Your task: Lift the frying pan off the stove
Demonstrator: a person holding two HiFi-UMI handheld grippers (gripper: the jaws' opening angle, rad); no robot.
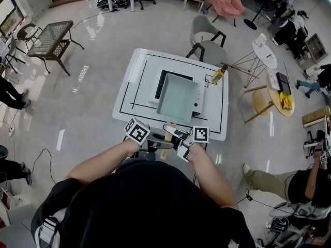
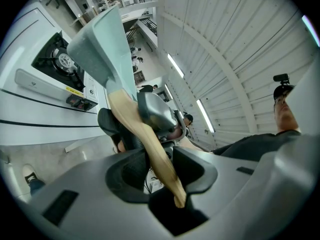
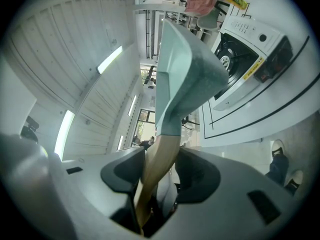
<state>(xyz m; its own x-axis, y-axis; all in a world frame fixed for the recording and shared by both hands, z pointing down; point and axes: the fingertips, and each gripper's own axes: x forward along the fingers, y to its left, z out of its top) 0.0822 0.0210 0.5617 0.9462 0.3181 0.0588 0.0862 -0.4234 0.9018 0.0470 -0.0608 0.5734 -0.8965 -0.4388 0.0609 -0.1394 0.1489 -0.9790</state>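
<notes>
Square mint pan [image 1: 177, 97], tapered wooden handle [image 2: 150, 149]

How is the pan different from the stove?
The frying pan is pale green; the stove is white with a black top. The frying pan is held up in the air by its wooden handle; the stove sits on the table. Both have straight sides.
</notes>
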